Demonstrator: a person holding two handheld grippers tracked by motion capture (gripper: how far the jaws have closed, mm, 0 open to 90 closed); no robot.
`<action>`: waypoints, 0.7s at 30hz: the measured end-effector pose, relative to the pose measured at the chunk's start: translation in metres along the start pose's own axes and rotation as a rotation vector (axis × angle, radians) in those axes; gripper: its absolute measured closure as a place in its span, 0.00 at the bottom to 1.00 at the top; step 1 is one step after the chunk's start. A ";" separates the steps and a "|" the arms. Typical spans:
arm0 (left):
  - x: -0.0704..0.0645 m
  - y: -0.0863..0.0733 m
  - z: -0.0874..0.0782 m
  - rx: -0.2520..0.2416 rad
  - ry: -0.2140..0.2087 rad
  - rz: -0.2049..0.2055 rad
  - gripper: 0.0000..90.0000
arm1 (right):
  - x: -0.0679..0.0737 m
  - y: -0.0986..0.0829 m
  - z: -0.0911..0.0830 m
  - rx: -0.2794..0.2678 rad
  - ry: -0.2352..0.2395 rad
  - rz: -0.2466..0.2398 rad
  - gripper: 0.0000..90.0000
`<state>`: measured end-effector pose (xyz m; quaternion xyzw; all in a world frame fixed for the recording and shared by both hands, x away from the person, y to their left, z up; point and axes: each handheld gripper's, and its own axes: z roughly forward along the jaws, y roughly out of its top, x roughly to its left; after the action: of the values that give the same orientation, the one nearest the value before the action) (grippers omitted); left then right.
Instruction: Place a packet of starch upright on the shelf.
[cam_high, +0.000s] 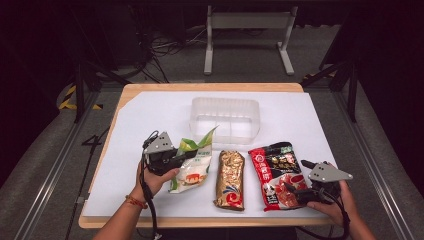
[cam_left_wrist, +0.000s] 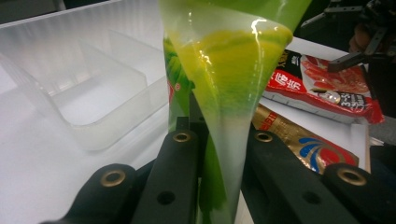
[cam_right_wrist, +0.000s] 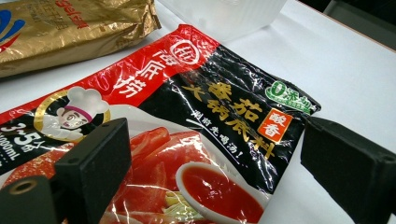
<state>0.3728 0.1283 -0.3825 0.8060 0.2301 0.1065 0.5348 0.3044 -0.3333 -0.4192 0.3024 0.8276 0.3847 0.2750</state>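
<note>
My left claw (cam_high: 186, 154) is clenched on the top seam of the green bag (cam_high: 192, 167), near the left edge of the tabletop (cam_high: 125, 107), toward its front. In the left gripper view the film (cam_left_wrist: 229, 140) runs up between my two jaws as a thin pinched strip; the bag body fans out above them. The clear tub (cam_high: 225, 119) stands beyond it, toward the tabletop's far edge, with a divider (cam_left_wrist: 126, 51) splitting it into compartments.

My right claw (cam_high: 295, 192) is released, its jaws spread either side of the red pouch (cam_right_wrist: 187, 116) at the front right corner; I hold nothing there. The gold pack (cam_high: 230, 179) lies between the two bags, just beside the red pouch.

Hazards, as I judge them:
- Slip. I grip only slick film at the seam. If the contents swing on the lift, the strip may slide out and the bag drop short of the tub.
- Snag. The bag hangs long and floppy. Carried low, its bottom may catch the tub's near wall and push the light tub toward the far edge.
- Straddle. Lowered off-centre, the bag may rest across the divider instead of inside one compartment.
- Scrape. My right jaws sit low over glossy, flat film; closing there may skid off or drag the pouch against the gold pack.
</note>
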 end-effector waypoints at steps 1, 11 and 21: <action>-0.001 0.001 -0.001 -0.006 0.006 0.009 0.96 | 0.000 0.000 0.000 0.000 -0.002 0.000 0.10; -0.007 0.008 -0.011 -0.049 0.035 0.032 0.96 | 0.000 0.000 -0.001 -0.006 -0.006 0.004 0.10; -0.011 0.019 -0.016 -0.079 0.091 0.076 0.96 | 0.001 0.001 -0.003 -0.020 -0.036 -0.011 0.10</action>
<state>0.3611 0.1297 -0.3578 0.7869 0.2189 0.1721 0.5507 0.3014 -0.3336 -0.4168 0.3021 0.8203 0.3859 0.2947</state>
